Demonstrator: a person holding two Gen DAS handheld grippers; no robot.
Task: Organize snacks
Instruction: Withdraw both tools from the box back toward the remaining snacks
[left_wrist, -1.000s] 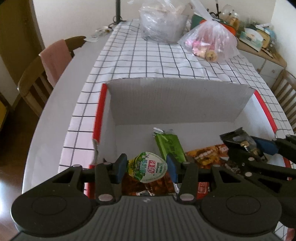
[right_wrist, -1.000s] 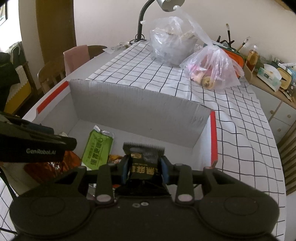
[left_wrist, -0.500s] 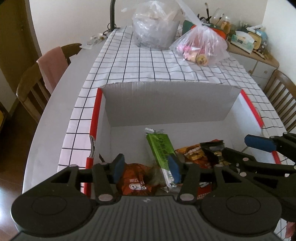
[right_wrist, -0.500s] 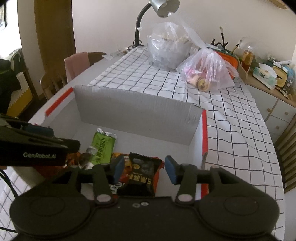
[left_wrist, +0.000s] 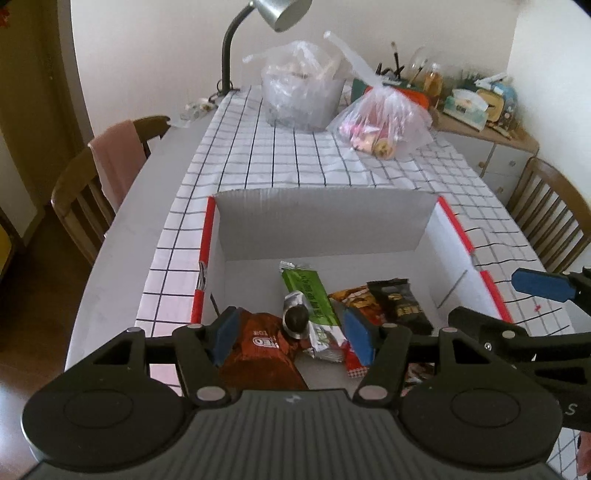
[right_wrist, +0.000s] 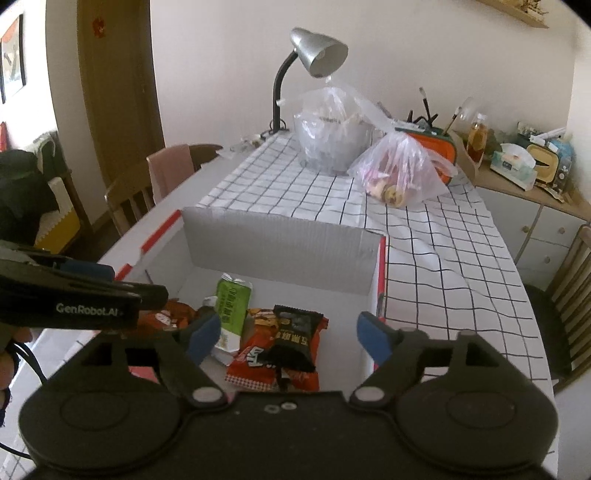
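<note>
An open cardboard box with red-taped edges holds snacks: a green packet, a brown-orange bag, a jelly cup lying on its side, a red-orange packet and a black packet. My left gripper is open and empty above the box's near left part. My right gripper is open and empty above the near right part, over the black packet and red packet. The box and green packet show in the right wrist view too.
The box sits on a table with a checked cloth. Two clear plastic bags and a desk lamp stand at the far end. Wooden chairs flank the table. A cluttered sideboard is at the right.
The left gripper let go of the jelly cup and the right let go of the black packet; both lie in the box. Both grippers opened and rose back from the box.
</note>
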